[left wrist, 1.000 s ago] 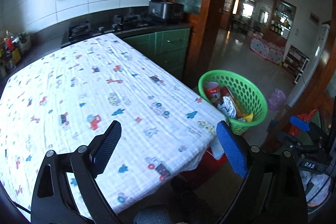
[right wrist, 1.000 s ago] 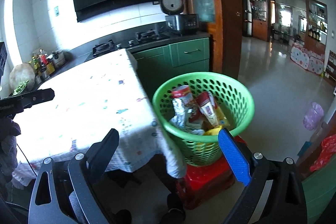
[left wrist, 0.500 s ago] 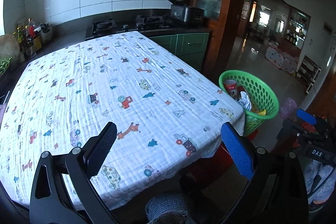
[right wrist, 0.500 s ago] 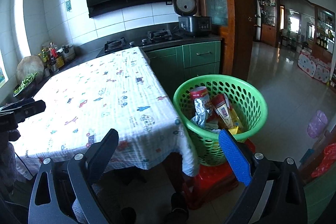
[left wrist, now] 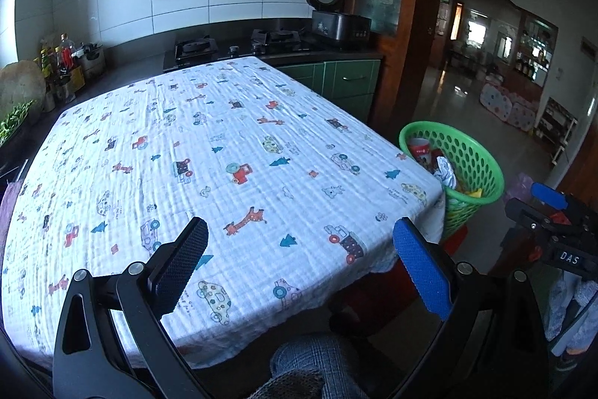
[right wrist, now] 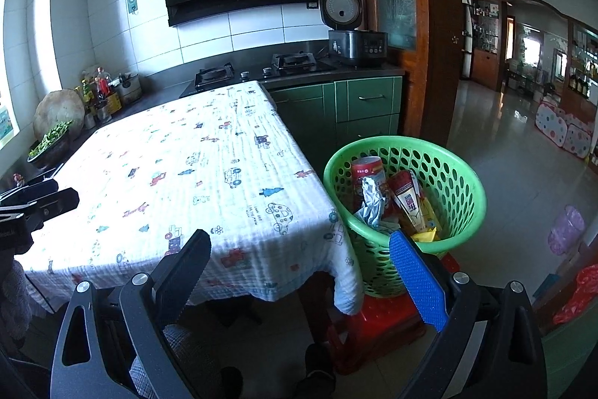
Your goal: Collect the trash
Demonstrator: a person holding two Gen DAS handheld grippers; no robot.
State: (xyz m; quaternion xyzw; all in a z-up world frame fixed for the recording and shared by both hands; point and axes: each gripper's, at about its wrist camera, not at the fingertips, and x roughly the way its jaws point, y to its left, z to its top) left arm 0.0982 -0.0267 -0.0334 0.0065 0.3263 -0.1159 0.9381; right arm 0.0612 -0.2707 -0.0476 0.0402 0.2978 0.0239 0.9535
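A green perforated basket stands on a red stool at the table's right corner. It holds a red cup, crumpled paper and snack wrappers. The basket also shows in the left wrist view. My left gripper is open and empty over the near edge of the table. My right gripper is open and empty, held back from the table corner and basket. No loose trash shows on the patterned cloth.
Green cabinets, a stove and a rice cooker line the far wall. Bottles and a bowl of greens stand at the left. A wooden door frame opens to tiled floor on the right.
Both grippers have pulled back and up from the table and basket, so more of the table shows. Both stay open and empty.
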